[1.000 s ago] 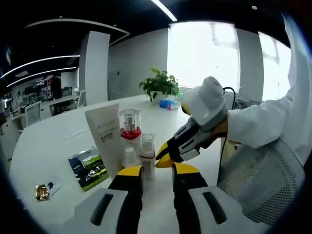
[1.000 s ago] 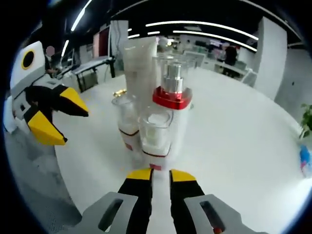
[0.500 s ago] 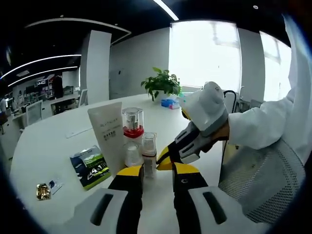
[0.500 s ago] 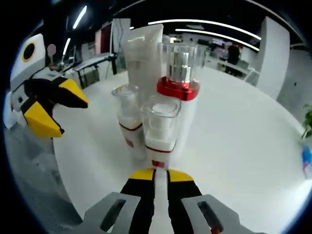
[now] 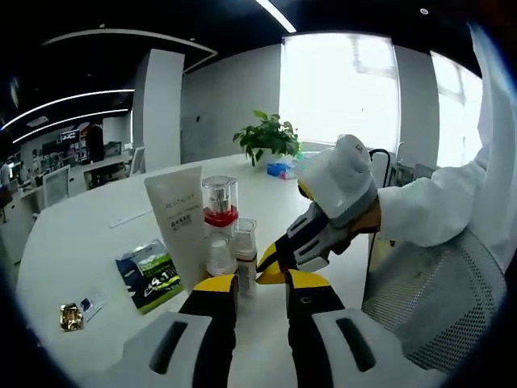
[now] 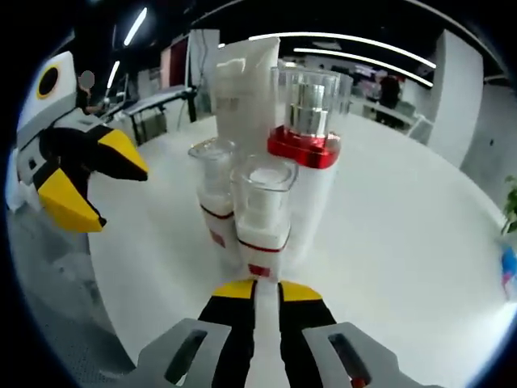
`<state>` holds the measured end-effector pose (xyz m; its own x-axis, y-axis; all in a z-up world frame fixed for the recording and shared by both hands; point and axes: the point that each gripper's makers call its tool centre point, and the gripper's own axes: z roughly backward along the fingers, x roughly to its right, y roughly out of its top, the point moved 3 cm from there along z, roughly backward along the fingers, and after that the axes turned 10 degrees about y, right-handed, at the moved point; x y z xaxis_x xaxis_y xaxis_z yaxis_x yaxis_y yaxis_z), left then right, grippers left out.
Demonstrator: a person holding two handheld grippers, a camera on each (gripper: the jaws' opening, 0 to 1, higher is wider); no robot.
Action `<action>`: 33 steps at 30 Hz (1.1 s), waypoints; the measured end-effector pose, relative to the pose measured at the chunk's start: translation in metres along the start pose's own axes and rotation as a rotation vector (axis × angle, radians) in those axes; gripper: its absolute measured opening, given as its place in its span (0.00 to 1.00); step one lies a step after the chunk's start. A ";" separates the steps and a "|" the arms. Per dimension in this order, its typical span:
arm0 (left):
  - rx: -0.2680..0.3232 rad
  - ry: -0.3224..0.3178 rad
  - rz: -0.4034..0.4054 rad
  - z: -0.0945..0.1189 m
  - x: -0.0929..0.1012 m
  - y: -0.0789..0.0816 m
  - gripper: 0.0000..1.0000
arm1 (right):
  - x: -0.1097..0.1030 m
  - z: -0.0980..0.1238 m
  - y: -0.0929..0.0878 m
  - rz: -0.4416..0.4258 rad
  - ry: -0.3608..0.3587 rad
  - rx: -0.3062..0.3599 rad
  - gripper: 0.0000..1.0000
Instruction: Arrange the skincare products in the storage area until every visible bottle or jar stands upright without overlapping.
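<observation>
Four skincare products stand upright in a tight cluster on the white table (image 5: 73,242): a white tube (image 5: 179,226), a tall bottle with a red collar (image 5: 220,206), and two small clear-capped bottles (image 5: 246,242) (image 5: 216,255). My left gripper (image 5: 260,284) is open just in front of them, holding nothing. My right gripper (image 5: 271,265) comes in from the right, its tips close beside the nearer small bottle. In the right gripper view, my right gripper (image 6: 265,289) has its jaws almost together just short of the front small bottle (image 6: 262,210), with the red-collared bottle (image 6: 305,145) and tube (image 6: 242,93) behind. The left gripper (image 6: 93,186) gapes at the left.
A dark green packet (image 5: 149,275) lies flat left of the cluster, and a small gold sachet (image 5: 71,317) lies nearer the table edge. A potted plant (image 5: 271,137) and a blue item (image 5: 281,170) sit at the far end. A white sleeve (image 5: 436,210) fills the right.
My right gripper has crept a little closer to the front small bottle and its jaws have narrowed slightly. The products have not moved. The left gripper has held still.
</observation>
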<state>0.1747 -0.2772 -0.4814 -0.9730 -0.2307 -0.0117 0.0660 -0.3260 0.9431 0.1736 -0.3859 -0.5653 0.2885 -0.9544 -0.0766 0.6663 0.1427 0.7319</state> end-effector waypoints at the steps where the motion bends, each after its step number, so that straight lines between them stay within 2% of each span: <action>1: 0.000 0.000 -0.001 0.000 0.000 0.000 0.19 | 0.000 -0.001 0.000 0.000 0.001 0.000 0.02; 20: -0.007 -0.011 -0.006 0.000 0.003 -0.001 0.18 | -0.008 -0.005 0.004 0.009 0.019 0.011 0.02; 31: -0.029 0.004 -0.009 -0.001 0.001 -0.005 0.20 | -0.007 -0.005 0.004 0.034 0.012 0.003 0.00; 33: -0.032 0.012 -0.030 -0.001 0.001 -0.006 0.20 | -0.008 -0.005 0.004 0.034 0.014 0.002 0.01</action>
<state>0.1739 -0.2764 -0.4872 -0.9719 -0.2312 -0.0439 0.0440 -0.3616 0.9313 0.1772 -0.3769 -0.5650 0.3207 -0.9452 -0.0608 0.6548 0.1749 0.7353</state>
